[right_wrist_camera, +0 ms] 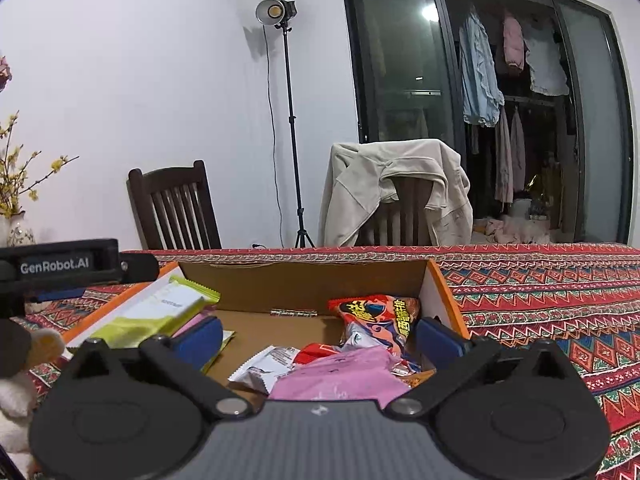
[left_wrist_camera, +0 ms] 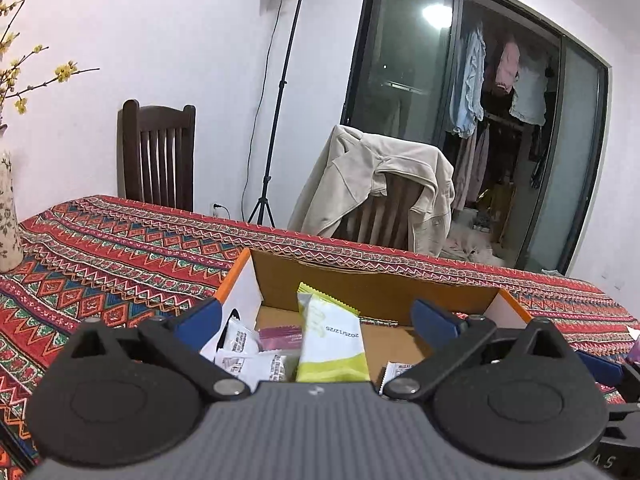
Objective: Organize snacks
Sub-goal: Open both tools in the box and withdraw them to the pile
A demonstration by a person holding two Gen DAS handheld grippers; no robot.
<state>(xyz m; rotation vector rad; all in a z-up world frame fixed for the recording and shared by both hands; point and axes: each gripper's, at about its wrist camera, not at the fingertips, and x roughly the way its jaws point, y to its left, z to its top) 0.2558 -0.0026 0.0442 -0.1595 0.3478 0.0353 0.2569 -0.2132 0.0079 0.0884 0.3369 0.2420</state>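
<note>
Both sets of jaws stand spread wide and grasp nothing. Between the left gripper's (left_wrist_camera: 316,316) blue pads a lime-green and white snack packet (left_wrist_camera: 330,342) leans upright inside the open orange-edged cardboard box (left_wrist_camera: 372,274), untouched. Between the right gripper's (right_wrist_camera: 318,334) pads lie a pink wrapper (right_wrist_camera: 340,380) and, beyond it, a red printed snack bag (right_wrist_camera: 376,316). The release step looks done; next, I judge, each hand must lift clear and seek any snacks left on the patterned red surface (right_wrist_camera: 540,292).
</note>
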